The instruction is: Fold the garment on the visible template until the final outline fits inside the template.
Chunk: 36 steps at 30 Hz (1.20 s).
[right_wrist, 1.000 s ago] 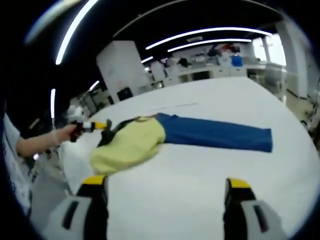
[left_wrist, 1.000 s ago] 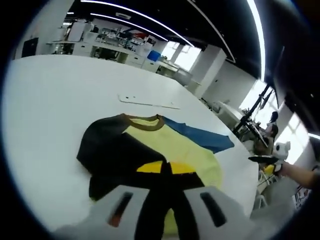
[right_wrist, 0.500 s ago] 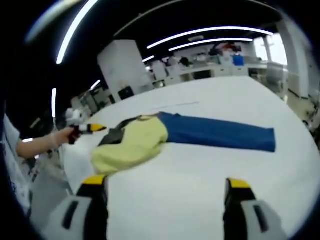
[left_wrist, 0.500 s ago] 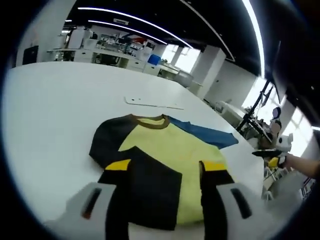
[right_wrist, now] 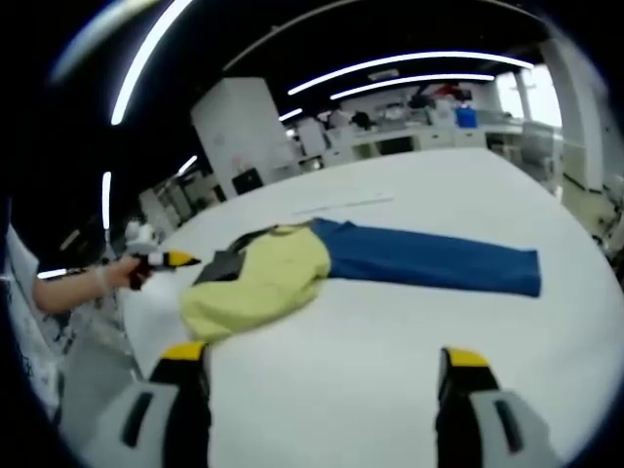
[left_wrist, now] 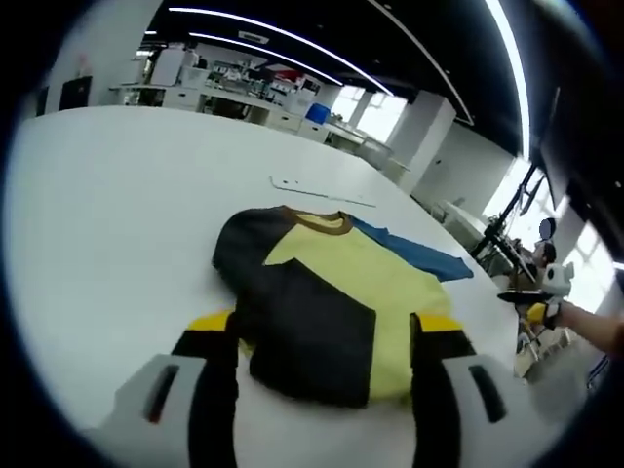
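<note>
While the garment [left_wrist: 327, 292] lies flat on the white table [left_wrist: 107, 195], its black sleeve sits folded over the left part of the yellow body, and the brown collar points away toward a thin pale strip [left_wrist: 322, 191] lying on the table just beyond it. The left gripper [left_wrist: 327, 341] hangs near the garment's near edge with its 2 yellow-tipped jaws spread wide and nothing between them. Farther right, the blue sleeve [right_wrist: 434, 261] stretches out straight across the table, unfolded. The right gripper [right_wrist: 317, 366] hovers over bare table near the yellow hem, its 2 jaws parted and gripping nothing. In the right gripper view a hand [right_wrist: 119, 276] holds the other gripper at the table's edge, beside the garment.
</note>
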### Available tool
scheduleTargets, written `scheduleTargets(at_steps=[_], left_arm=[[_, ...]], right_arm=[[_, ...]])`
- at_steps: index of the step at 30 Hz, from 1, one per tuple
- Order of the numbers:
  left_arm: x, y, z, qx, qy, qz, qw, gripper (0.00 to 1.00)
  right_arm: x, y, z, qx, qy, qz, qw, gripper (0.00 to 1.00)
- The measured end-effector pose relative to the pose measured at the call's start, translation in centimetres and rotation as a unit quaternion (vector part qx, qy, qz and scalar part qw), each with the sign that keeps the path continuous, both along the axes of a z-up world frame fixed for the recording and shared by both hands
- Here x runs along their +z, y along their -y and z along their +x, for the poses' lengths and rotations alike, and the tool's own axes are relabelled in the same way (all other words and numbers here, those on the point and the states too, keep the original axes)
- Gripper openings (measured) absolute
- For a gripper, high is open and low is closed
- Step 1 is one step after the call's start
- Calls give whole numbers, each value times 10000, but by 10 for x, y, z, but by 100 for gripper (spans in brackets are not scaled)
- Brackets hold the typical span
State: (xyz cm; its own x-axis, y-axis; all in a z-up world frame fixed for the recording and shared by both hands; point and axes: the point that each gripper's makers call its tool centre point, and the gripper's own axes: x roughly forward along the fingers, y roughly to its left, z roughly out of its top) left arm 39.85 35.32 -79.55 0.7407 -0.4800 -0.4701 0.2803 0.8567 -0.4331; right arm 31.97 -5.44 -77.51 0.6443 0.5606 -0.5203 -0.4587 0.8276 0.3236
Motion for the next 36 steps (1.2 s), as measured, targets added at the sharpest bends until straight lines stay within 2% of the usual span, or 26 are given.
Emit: scheduleTargets(at_steps=[6, 9, 11, 14, 18, 20, 29, 32, 34, 36], left_arm=[[-11, -9, -17, 214, -178, -117, 9995, 65], [-16, -6, -30, 300, -310, -218, 9988, 63], [-19, -11, -30, 376, -339, -319, 9982, 62], [-19, -7, -35, 410, -477, -555, 9965, 48], [-21, 0, -41, 436, -555, -624, 9955, 44], [-25, 0, -42, 533, -681, -805, 9930, 39], [-32, 3, -40, 700, -879, -1037, 9882, 31], [-36, -3, -37, 820, -938, -1125, 9858, 24], [-34, 1, -38, 859, -927, -1166, 9851, 19], [-40, -8, -31, 911, -949, -1197, 9841, 16]], right_arm=[[-1, 0, 0, -4, -10, 16, 10000, 97], [-2, -1, 0, 11, -20, 1, 10000, 97], [-2, -2, 0, 16, -23, 16, 10000, 97], [-2, -3, 0, 23, -21, 21, 10000, 97], [-2, -4, 0, 36, -35, 22, 10000, 97], [-2, -5, 0, 42, -29, 30, 10000, 98], [-3, -3, 0, 20, -42, 18, 10000, 97], [-3, -2, -1, 2, -40, 20, 10000, 97], [-3, -2, -3, -12, -40, 30, 10000, 97], [-3, -2, -3, -19, -39, 36, 10000, 97]])
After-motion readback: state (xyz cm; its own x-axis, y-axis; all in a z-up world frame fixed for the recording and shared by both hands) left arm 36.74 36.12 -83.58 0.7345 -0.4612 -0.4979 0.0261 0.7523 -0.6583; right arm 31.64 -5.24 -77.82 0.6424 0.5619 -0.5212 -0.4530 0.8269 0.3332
